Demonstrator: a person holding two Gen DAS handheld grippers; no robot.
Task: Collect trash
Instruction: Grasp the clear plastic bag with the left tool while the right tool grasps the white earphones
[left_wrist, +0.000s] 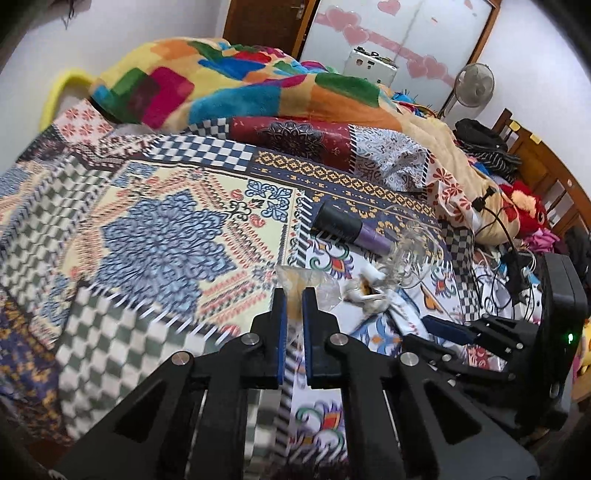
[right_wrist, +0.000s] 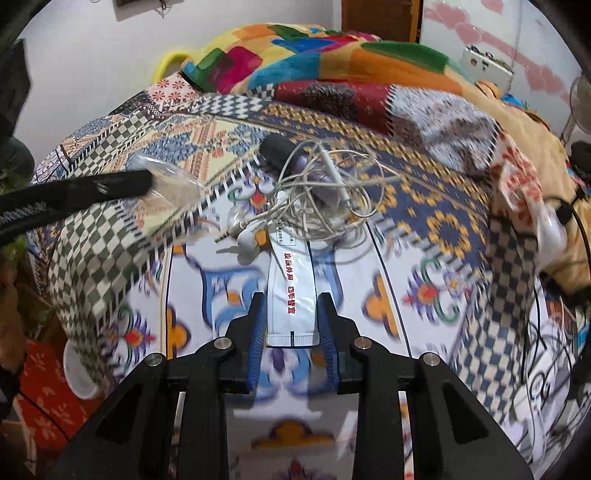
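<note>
Between the pads of the left gripper (left_wrist: 293, 295) sits a clear wrapper (left_wrist: 301, 286) with a tan patch inside; the jaws are closed onto it, leaving only a thin slit, and the tool slants down toward the bed (left_wrist: 155, 236). At two o'clock from those tips lies a crumpled white scrap (left_wrist: 364, 291) with a brown stain, and just beyond it a tangle of earphones (left_wrist: 410, 258) over a purple-and-black tube (left_wrist: 351, 229). The right gripper (right_wrist: 291, 325) also tilts steeply down at the bed; its jaws flank the crimped end of a white tube (right_wrist: 291, 291) printed with red characters, and they stand narrowly apart, about the tube's width. Whether the pads truly press on it cannot be told. The tube lies flat on the sheet, running toward twelve o'clock, its far end tucked under the earphones. In the right wrist view the left gripper enters from nine o'clock as a dark bar with the wrapper at its tip, lifted above the quilt. At twelve o'clock, well apart from both tools, a bright patchwork blanket (left_wrist: 229, 85) is heaped. At three o'clock in the left wrist view, black cables (left_wrist: 506, 236) and clothes (left_wrist: 484, 147) crowd the bed's edge. No bin or bag shows in either view.
</note>
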